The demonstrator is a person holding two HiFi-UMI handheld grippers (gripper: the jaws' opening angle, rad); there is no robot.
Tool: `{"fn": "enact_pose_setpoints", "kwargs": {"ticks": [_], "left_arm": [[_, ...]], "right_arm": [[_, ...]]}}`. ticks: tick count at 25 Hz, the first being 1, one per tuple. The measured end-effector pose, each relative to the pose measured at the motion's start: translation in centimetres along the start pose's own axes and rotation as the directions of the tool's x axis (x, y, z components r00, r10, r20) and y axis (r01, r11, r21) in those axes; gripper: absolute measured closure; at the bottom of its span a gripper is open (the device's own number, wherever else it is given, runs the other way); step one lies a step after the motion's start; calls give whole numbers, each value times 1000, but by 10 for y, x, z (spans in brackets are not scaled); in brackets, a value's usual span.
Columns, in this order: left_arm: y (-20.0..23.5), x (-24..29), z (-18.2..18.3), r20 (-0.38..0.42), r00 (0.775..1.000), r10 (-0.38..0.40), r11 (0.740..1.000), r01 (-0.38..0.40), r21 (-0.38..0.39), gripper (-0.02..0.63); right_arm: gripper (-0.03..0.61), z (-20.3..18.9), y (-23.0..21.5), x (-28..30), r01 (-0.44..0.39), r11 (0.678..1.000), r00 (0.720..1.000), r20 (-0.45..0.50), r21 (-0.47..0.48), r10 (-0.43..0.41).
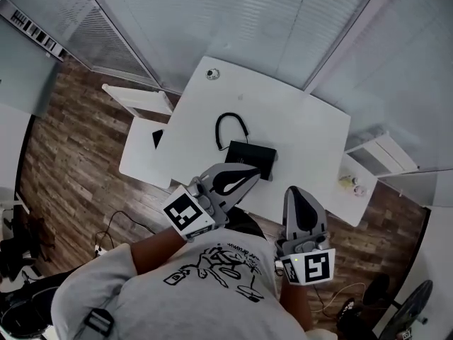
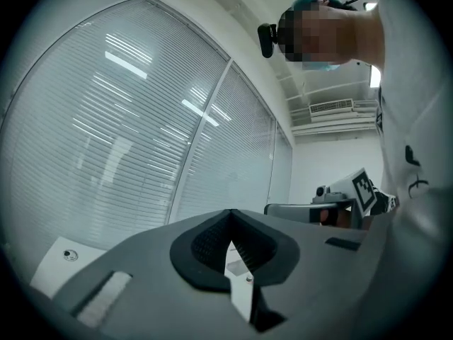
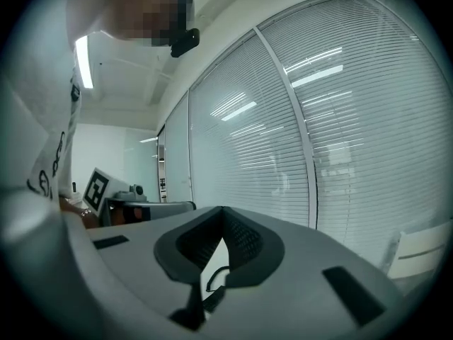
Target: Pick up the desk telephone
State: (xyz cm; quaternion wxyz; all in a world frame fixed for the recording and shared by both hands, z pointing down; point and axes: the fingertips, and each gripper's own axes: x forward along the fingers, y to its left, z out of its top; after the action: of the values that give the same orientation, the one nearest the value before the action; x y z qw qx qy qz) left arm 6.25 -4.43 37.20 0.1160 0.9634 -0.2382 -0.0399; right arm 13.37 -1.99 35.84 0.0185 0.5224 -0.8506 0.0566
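The black desk telephone (image 1: pixel 251 158) lies on the white table (image 1: pixel 304 133), its black cord (image 1: pixel 230 125) looping away behind it. My left gripper (image 1: pixel 255 176) is shut and empty, with its tips just at the phone's near edge. My right gripper (image 1: pixel 296 192) is also shut and empty, a little to the right of the phone and over the table's front edge. In the left gripper view the jaws (image 2: pixel 228 214) meet, with the right gripper (image 2: pixel 352 196) seen beside them. In the right gripper view the closed jaws (image 3: pixel 221 212) show a bit of the phone cord (image 3: pixel 214 276) through the gap.
A lower white side table (image 1: pixel 141 158) with a small dark item (image 1: pixel 157 138) adjoins the left side. A white chair (image 1: pixel 138 99) stands behind it. Small items (image 1: pixel 352 184) sit at the table's right end. Blinds (image 1: pixel 248 13) line the far wall. Cables (image 1: pixel 113 236) lie on the wooden floor.
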Motion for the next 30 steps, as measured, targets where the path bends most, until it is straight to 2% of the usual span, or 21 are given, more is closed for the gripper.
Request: {"fn": "enact_pose_setpoints", "kwargs": {"ticks": [7,12,17,22,25,30], "left_arm": [[13,42,-1,18,998,54,998,-54,-12,611],[17,54,5,51,997,63,998,-63,4,611],[27,59,14,40,998,48,998,-50,34,611],[46,53,22,36,999,34,999,-35,5,611],[57,49,25,29,999,21,1000,-22,15,611],[75,40,24,18,999,32,999,-32,-1,611]], "right_arm": [[574,5,-46,12,-34,999,999,0,-16,34],[574,7,-60,19,-42,999,999,1,-19,42],[574,12,-61,34,-39,999,999,6,-20,39],[574,19,-51,52,-37,999,999,10,-10,37],[572,20,-47,62,-34,999,999,3,-5,34],[572,17,-38,76,-31,999,999,-18,7,31]]}}
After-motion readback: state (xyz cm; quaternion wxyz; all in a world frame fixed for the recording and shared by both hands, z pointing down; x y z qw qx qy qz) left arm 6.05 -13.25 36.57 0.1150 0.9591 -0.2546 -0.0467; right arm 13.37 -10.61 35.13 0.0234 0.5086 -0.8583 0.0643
